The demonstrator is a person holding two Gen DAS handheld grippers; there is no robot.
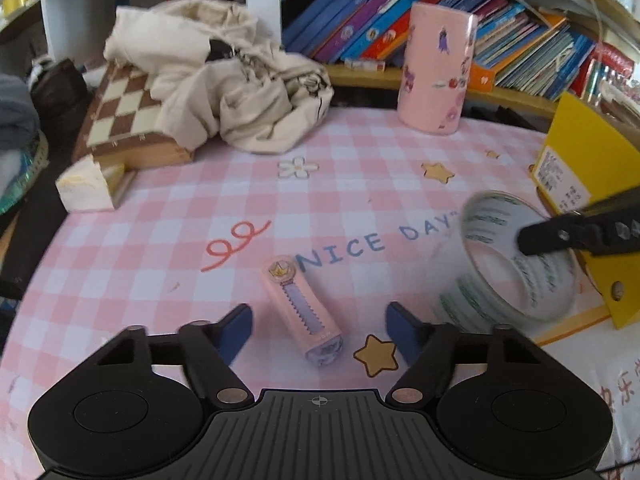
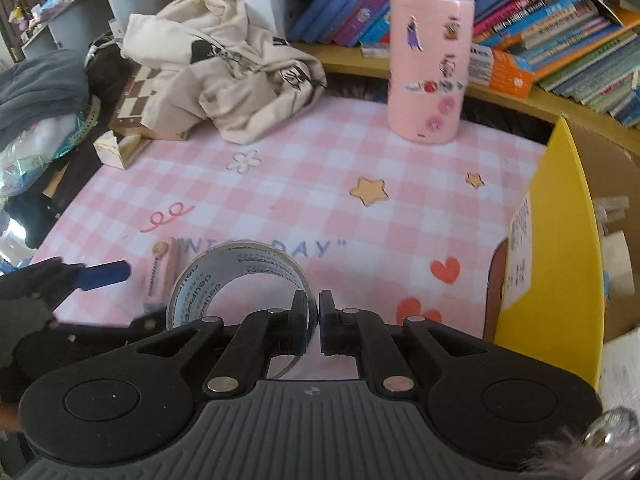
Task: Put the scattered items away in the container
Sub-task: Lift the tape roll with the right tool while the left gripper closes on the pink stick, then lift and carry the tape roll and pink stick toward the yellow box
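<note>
Presently the right claw (image 2: 313,308) is seen clamped on the wall of one tape roll (image 2: 240,276), which is held just beside the yellow box (image 2: 568,240). The left claw (image 1: 319,328) is held apart, with one pink cutter (image 1: 302,312) lying on the checked worktop (image 1: 160,240) between its blue fingers (image 1: 236,332), untouched. One pink canister (image 1: 436,68) is stood upright near the books (image 1: 520,40).

Each hand-held gripper (image 1: 319,322) — black ribbed body, round hubs, blue pads (image 1: 236,330).
</note>
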